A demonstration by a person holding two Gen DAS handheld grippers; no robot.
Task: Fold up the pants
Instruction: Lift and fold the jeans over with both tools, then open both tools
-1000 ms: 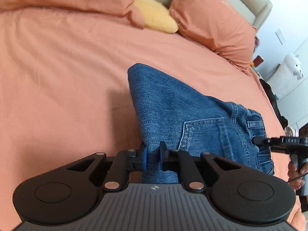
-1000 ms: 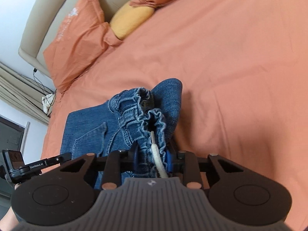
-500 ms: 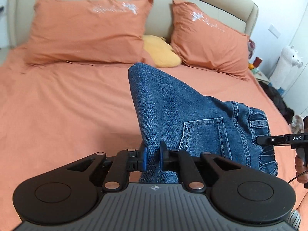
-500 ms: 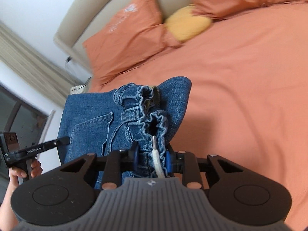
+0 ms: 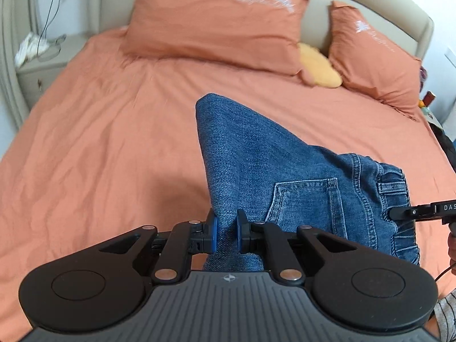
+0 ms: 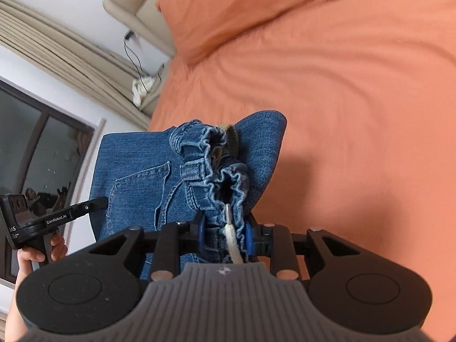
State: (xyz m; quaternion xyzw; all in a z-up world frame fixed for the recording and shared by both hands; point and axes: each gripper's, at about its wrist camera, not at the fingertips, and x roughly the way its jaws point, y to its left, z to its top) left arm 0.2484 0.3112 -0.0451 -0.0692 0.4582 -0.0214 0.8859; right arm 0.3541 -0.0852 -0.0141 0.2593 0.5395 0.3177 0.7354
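Blue denim pants (image 5: 285,171) hang lifted above the orange bed (image 5: 99,142), stretched between my two grippers. My left gripper (image 5: 226,233) is shut on a folded edge of the denim, away from the waistband. In the right wrist view the pants (image 6: 136,171) show a back pocket and a gathered elastic waistband. My right gripper (image 6: 223,235) is shut on that bunched waistband, with a white drawstring (image 6: 230,242) running between its pads. The right gripper's tip (image 5: 410,213) shows at the right edge of the left wrist view. The left gripper (image 6: 57,219) and the hand holding it appear at the left of the right wrist view.
Two orange pillows (image 5: 216,22) and a yellow cushion (image 5: 319,65) lie against the beige headboard (image 5: 384,0). A nightstand (image 5: 40,65) with cables stands left of the bed. Curtains (image 6: 57,57) and a dark window (image 6: 34,142) are on that side.
Both grippers have risen and swung across the bed with the pants between them. The views now tilt up more toward the headboard, nightstand and window. Both grips are unchanged.
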